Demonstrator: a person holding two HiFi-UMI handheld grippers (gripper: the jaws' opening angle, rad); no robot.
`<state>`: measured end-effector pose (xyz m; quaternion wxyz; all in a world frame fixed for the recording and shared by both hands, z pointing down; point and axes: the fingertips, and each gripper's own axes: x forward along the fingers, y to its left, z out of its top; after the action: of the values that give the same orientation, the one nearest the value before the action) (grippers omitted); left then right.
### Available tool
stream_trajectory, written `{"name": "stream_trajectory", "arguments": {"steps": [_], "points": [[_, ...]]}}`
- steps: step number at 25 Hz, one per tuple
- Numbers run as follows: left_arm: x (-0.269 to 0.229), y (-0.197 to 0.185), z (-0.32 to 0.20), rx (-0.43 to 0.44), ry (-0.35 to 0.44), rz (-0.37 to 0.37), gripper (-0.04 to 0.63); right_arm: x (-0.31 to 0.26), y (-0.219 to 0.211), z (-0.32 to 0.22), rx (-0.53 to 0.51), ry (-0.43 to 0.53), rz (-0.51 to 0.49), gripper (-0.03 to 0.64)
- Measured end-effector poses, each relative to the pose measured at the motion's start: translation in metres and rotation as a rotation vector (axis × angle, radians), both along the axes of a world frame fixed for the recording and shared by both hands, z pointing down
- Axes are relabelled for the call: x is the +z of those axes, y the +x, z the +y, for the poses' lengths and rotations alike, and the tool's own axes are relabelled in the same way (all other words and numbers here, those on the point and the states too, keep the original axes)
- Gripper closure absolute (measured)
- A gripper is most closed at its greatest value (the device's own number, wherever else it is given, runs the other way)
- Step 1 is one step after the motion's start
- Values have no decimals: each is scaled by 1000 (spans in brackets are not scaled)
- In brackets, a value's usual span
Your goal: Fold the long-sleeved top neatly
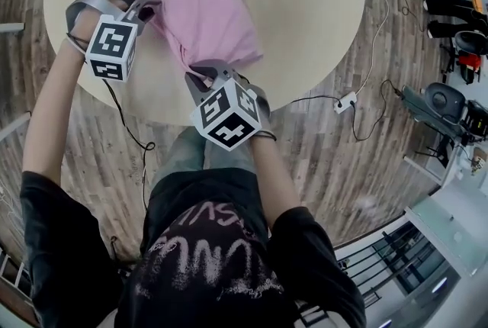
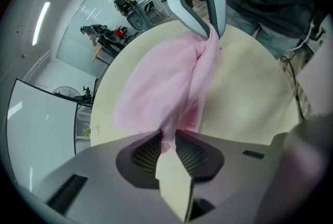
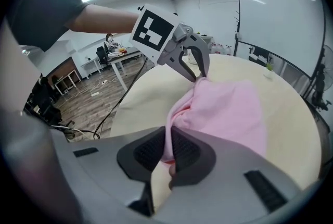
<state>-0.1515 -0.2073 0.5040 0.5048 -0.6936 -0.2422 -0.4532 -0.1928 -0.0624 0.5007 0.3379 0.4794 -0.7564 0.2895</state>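
Pink long-sleeved top [image 1: 207,10] bunched on round table [image 1: 305,14], edge clamped by left gripper [image 1: 149,8] and right gripper [image 1: 200,75]

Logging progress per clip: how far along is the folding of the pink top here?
Done: the pink long-sleeved fabric top is gathered into a compact, layered shape on the round beige table, no sleeve spread out. In hand: the left gripper and right gripper each have jaws clamped on its near edge. Left: probably laying it flat, releasing and smoothing the rumpled edge.
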Motion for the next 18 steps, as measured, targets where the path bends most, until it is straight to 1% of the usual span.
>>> {"name": "stream_trajectory", "arguments": {"steps": [2,4,7,9,12,15,18], "points": [[5,-5,-5,-35,-12,-10,496,5,-1,-1,-2,4,3,582],[9,-12,-10,-81,-33,-18,485,8,-6,0,-3,5,-17,573],[9,-26,-15,-137,-51,-18,477,9,-17,6,-16,-6,-75,515],[7,-34,-16,-173,-65,-6,476,9,-21,9,-18,-3,-85,500],[0,-42,-15,-248,-104,33,476,3,-23,11,-22,11,-85,491],[-13,-48,-9,-333,-142,86,476,-8,-24,17,-17,28,-116,492],[-27,-52,0,-412,-186,141,488,-19,-23,26,-25,46,-136,514]]}}
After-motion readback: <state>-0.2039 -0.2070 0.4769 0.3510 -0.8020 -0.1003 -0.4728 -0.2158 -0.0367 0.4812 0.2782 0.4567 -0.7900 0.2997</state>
